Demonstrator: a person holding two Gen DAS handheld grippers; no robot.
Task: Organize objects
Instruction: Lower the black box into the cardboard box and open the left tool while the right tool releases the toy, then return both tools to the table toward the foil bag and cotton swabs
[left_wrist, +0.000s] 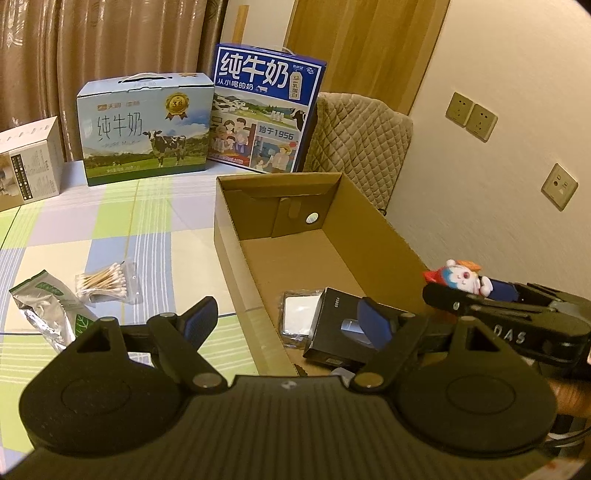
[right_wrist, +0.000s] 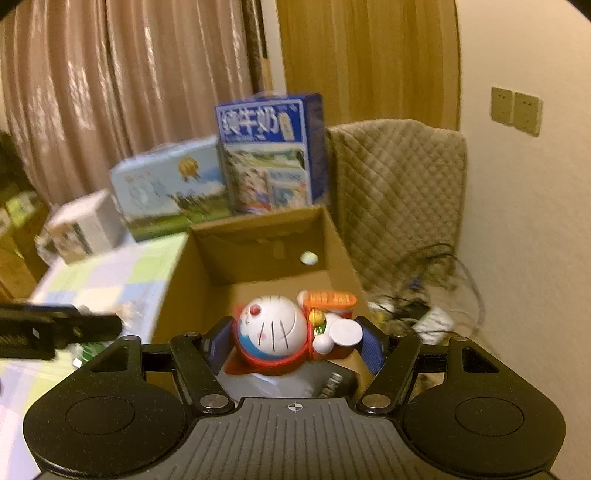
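An open cardboard box (left_wrist: 369, 229) (right_wrist: 258, 236) stands on the checked tablecloth (left_wrist: 110, 221). A black box (left_wrist: 340, 328) and a flat white packet (left_wrist: 299, 317) lie inside it at the near end. My right gripper (right_wrist: 295, 343) (left_wrist: 484, 291) is shut on a Doraemon toy (right_wrist: 277, 332) (left_wrist: 461, 277) and holds it over the box's near right side. My left gripper (left_wrist: 288, 323) is open with nothing between its fingers, above the box's near left wall. On the cloth to the left lie a bag of cotton swabs (left_wrist: 107, 282) and a green and silver pouch (left_wrist: 48, 314).
Two milk cartons (left_wrist: 147, 129) (left_wrist: 266, 110) and a white box (left_wrist: 29, 162) stand at the table's far edge before curtains. A quilted chair back (left_wrist: 354, 140) (right_wrist: 399, 192) is behind the cardboard box. Cables (right_wrist: 417, 306) lie on the floor by the wall with sockets (left_wrist: 471, 116).
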